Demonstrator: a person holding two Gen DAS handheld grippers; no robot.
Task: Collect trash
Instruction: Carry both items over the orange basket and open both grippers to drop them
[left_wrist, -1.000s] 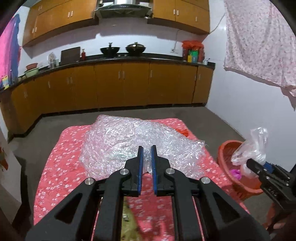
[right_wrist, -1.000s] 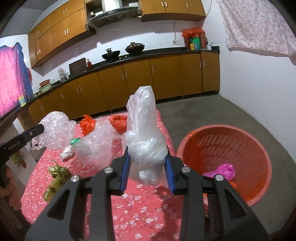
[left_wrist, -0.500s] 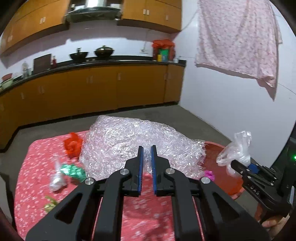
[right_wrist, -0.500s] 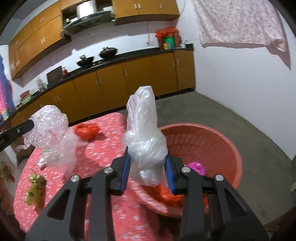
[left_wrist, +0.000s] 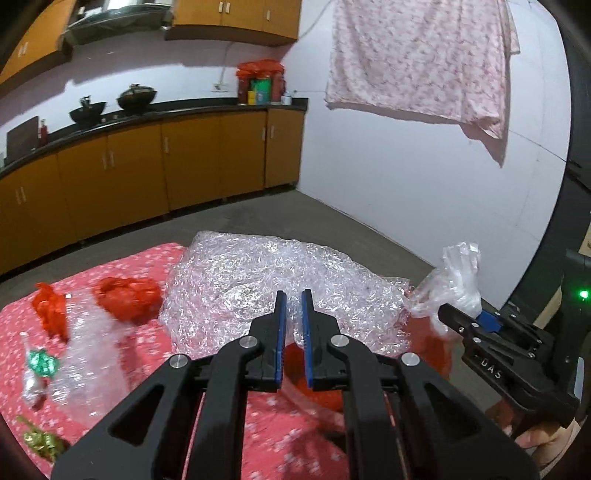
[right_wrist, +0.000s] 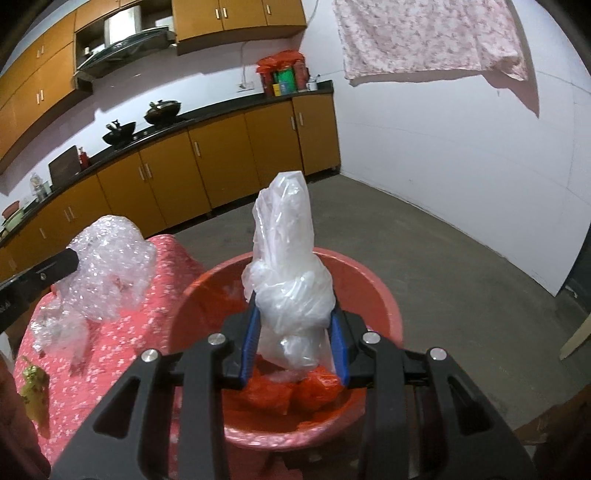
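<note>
The right gripper (right_wrist: 293, 341) clamped a knotted clear bag (right_wrist: 286, 280) between its fingers, over the red basket (right_wrist: 373, 291) beside the surface's edge, ready to drop. The left gripper (left_wrist: 290, 312), nearly closed, pinched bubble wrap (left_wrist: 258, 280).

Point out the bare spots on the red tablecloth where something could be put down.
Bare tablecloth shows just behind the left gripper, and in a strip between the red bags and the far edge. The left side is crowded: clear plastic, green wrapper, gold wrapper.
</note>
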